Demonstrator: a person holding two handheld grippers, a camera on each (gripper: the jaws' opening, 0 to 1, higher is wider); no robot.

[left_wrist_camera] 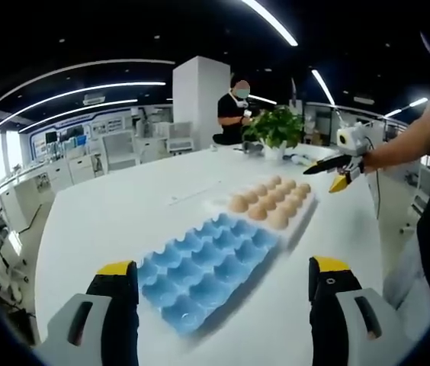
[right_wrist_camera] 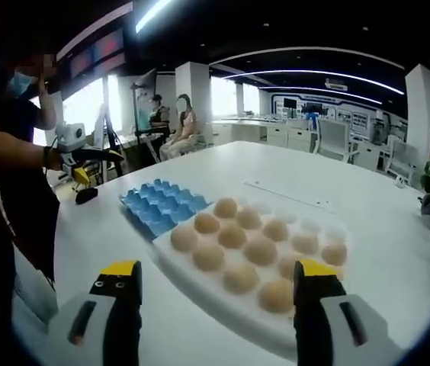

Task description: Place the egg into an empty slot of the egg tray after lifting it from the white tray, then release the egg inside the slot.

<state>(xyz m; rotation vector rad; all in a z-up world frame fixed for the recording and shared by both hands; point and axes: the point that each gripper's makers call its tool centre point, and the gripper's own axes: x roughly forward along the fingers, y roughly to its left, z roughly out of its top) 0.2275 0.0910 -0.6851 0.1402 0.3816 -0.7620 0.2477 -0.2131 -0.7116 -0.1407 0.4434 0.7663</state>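
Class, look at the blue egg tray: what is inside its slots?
The blue egg tray has nothing in the slots that show; the eggs all sit in the white tray beside it. In the left gripper view, the gripper's jaw covers one near corner.

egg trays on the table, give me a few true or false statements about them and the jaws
1. The blue egg tray already holds several eggs. False: its slots are all empty.
2. The eggs sit in the white tray. True.
3. The white tray lies right beside the blue egg tray on the white table. True.
4. The right gripper has an egg between its jaws. False: its jaws stand open with nothing in them, above the white tray.
5. The left gripper is open with nothing held. True.
6. Every slot of the white tray is filled. False: some slots along its far side are empty.
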